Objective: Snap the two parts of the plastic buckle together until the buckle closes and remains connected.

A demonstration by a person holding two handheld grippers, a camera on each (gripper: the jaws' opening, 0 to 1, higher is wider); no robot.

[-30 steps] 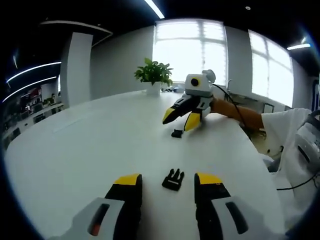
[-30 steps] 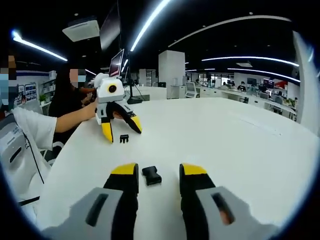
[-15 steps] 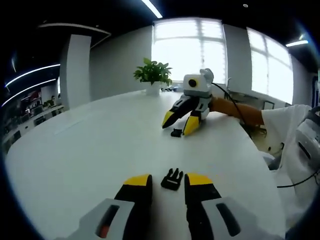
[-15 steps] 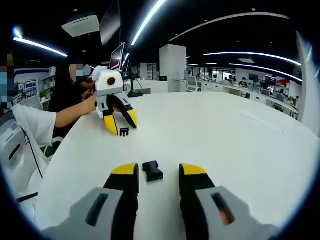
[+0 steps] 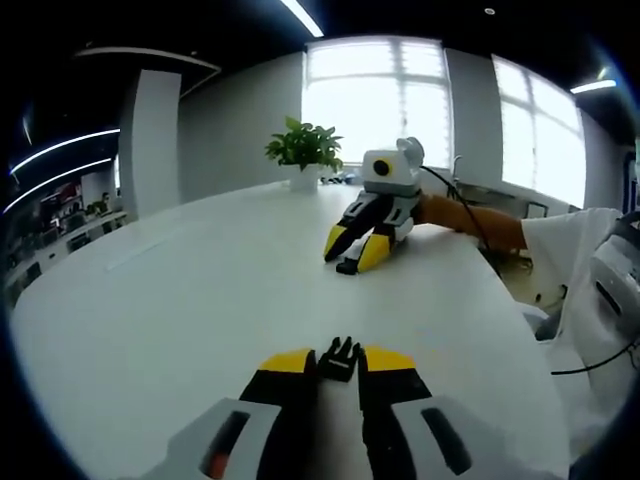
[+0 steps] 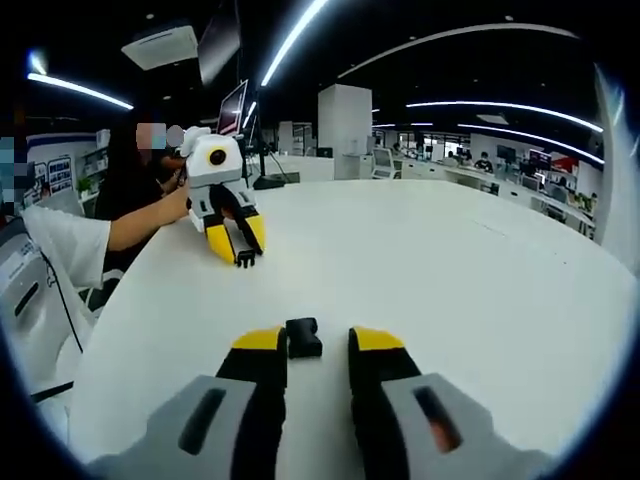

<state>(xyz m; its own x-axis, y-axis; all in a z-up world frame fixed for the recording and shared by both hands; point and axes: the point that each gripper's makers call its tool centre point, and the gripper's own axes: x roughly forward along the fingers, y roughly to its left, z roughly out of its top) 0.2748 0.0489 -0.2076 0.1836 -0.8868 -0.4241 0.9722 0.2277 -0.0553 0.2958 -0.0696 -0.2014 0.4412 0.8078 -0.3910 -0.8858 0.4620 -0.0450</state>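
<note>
The black pronged buckle half [image 5: 340,352] lies on the white table [image 5: 180,290], and my left gripper [image 5: 338,362] has its yellow-tipped jaws shut against its sides. The black socket half [image 6: 303,338] sits between the jaws of my right gripper [image 6: 318,342]; the left jaw touches it and a gap remains at the right jaw, so that gripper is open. Across the table the right gripper [image 5: 353,250] stands over the socket half [image 5: 347,267]. In the right gripper view the left gripper [image 6: 238,245] is down on the pronged half [image 6: 246,261].
A potted plant [image 5: 305,150] stands at the table's far edge. A person's forearm and white sleeve [image 5: 560,260] reach in from the right. A monitor [image 6: 235,125] stands behind the left gripper. The table's rim [image 6: 90,340] curves close on the left.
Both pairs of jaws have narrowed around their buckle halves: the left went from wide open to shut on the pronged half, and the right drew in a little and moved forward.
</note>
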